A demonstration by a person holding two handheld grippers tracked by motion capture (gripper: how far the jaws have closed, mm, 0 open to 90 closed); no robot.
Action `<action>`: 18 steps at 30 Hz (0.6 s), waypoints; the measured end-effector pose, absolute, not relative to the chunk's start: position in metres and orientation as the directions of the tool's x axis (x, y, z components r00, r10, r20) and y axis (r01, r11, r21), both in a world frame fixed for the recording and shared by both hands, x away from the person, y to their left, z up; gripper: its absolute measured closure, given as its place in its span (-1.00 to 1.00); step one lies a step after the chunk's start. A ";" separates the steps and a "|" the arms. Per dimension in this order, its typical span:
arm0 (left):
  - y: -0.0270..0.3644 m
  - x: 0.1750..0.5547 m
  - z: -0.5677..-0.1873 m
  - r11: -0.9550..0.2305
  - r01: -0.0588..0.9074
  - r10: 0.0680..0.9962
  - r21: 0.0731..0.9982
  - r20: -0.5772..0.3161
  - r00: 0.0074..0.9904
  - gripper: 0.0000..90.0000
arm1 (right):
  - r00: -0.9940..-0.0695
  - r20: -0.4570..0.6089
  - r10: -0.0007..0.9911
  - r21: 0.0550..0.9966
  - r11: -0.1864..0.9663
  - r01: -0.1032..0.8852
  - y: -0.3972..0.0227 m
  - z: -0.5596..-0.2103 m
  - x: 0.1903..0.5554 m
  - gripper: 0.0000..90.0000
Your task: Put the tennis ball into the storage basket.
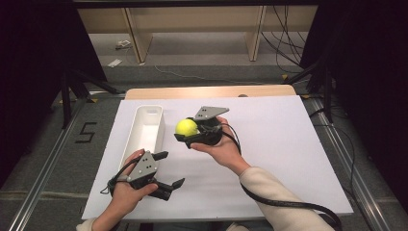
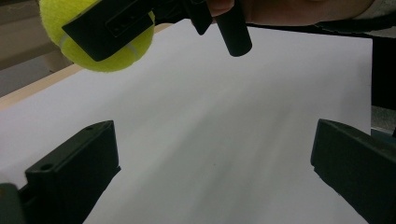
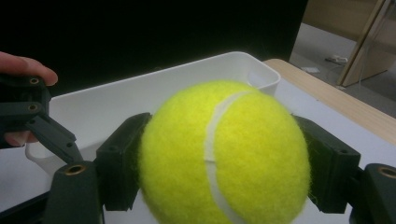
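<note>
Between the two jaws of the right gripper [image 1: 185, 131] sits the yellow tennis ball [image 1: 186, 127], clamped on both sides, just beside the long white bin [image 1: 146, 129] and above the white table sheet [image 1: 279, 144]. Nearer the person, the left gripper [image 1: 169, 169] has its jaws wide apart with nothing between them.

High view overhead, gripper views close

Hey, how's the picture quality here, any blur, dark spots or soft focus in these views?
High view: even light on the white sheet, surroundings nearly black. Left gripper view: streaky blur across the sheet, left hand-held gripper jaws soft. Right gripper view: tennis ball fuzzy up close, white bin behind sharper, background black.
</note>
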State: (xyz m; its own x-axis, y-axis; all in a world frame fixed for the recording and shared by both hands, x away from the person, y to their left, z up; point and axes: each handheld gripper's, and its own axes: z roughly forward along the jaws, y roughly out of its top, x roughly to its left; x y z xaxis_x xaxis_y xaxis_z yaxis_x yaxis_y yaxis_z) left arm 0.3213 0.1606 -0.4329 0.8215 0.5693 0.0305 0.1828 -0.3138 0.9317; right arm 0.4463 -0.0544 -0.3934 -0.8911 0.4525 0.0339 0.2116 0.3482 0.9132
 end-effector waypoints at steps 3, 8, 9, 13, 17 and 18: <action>0.161 0.321 -0.433 -0.314 0.182 0.570 0.932 0.032 0.821 -0.99 | -0.893 0.037 0.449 0.912 0.349 0.214 -0.053 -0.394 0.446 -0.41; 0.161 0.321 -0.433 -0.315 0.181 0.570 0.932 0.033 0.821 -0.99 | -0.894 0.036 0.446 0.912 0.351 0.212 -0.052 -0.394 0.446 -0.41; 0.161 0.321 -0.433 -0.315 0.181 0.569 0.932 0.032 0.822 -0.99 | -0.895 0.035 0.445 0.912 0.352 0.211 -0.051 -0.394 0.446 -0.41; 0.161 0.321 -0.433 -0.314 0.181 0.569 0.932 0.033 0.822 -0.99 | -0.895 0.035 0.445 0.915 0.347 0.208 -0.049 -0.393 0.445 -0.41; 0.161 0.321 -0.433 -0.315 0.180 0.569 0.932 0.034 0.821 -0.99 | -0.898 0.031 0.439 0.916 0.348 0.202 -0.047 -0.393 0.445 -0.41; 0.161 0.321 -0.433 -0.316 0.180 0.568 0.932 0.034 0.822 -0.99 | -0.898 0.029 0.439 0.916 0.348 0.199 -0.047 -0.393 0.445 -0.41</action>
